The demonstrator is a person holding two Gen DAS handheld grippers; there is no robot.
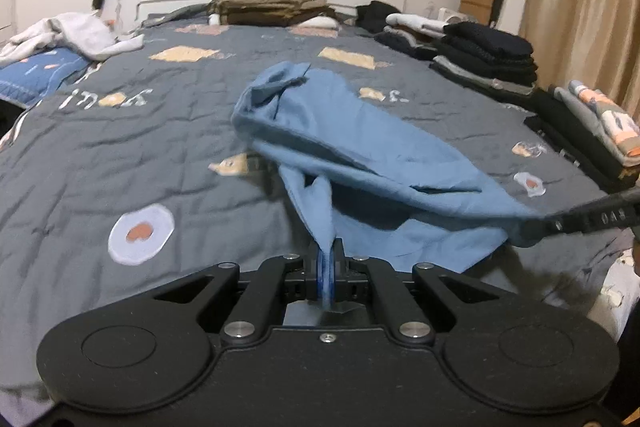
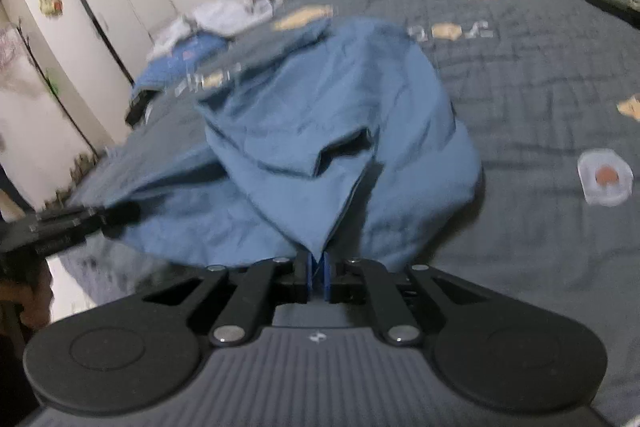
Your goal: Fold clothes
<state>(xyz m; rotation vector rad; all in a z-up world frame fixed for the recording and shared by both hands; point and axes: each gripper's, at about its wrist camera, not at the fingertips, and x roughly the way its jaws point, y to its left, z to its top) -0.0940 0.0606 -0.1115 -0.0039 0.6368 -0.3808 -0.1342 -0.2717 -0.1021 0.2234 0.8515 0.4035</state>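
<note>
A light blue garment hangs bunched above the grey patterned bedspread, stretched between both grippers. In the left wrist view my left gripper is shut on a narrow fold of its edge. My right gripper comes in from the right edge and pinches the other end. In the right wrist view the blue garment drapes forward from my right gripper, whose blue pads close on a corner of the cloth. At the far left of that view, the left gripper holds the garment's other edge.
Stacks of folded dark clothes and a lighter folded pile line the bed's right side. A brown folded pile sits by the headboard. Loose white clothes lie over a blue pillow at the left. White wardrobe doors stand beside the bed.
</note>
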